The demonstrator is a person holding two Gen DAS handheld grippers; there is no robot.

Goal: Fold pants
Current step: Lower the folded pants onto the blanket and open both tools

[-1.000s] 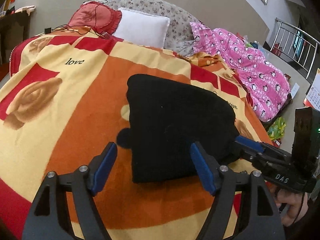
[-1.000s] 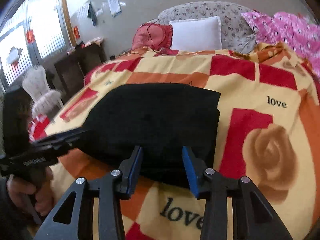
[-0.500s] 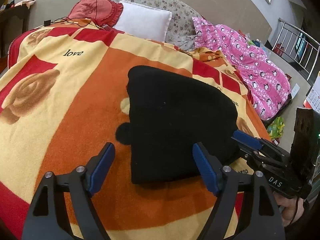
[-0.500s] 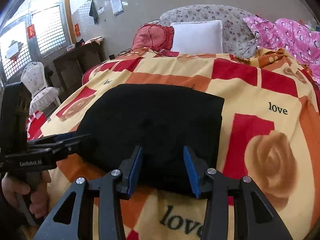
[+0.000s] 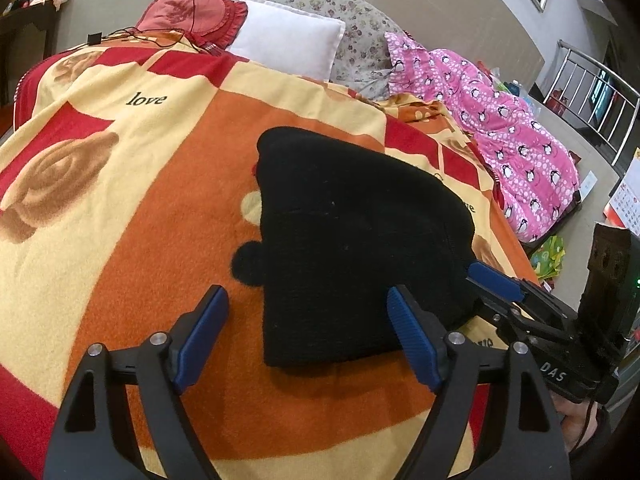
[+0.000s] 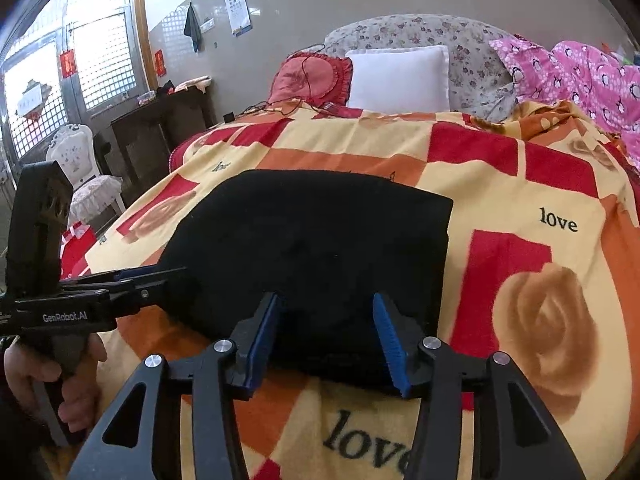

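Observation:
The black pants lie folded into a compact flat bundle on the orange, red and yellow blanket; they also show in the right wrist view. My left gripper is open and empty, hovering over the bundle's near edge. My right gripper is open and empty, just above the bundle's near side. Each gripper shows in the other's view, the right gripper at the bundle's right side and the left gripper at its left side.
A white pillow, a red cushion with cables and a floral headboard lie at the far end of the bed. A pink penguin-print garment lies along the right side. A dark cabinet and a white chair stand beside the bed.
Both grippers have pulled back slightly from the folded pants and risen a little. The right gripper's jaws have opened a bit wider. The pants have not moved.

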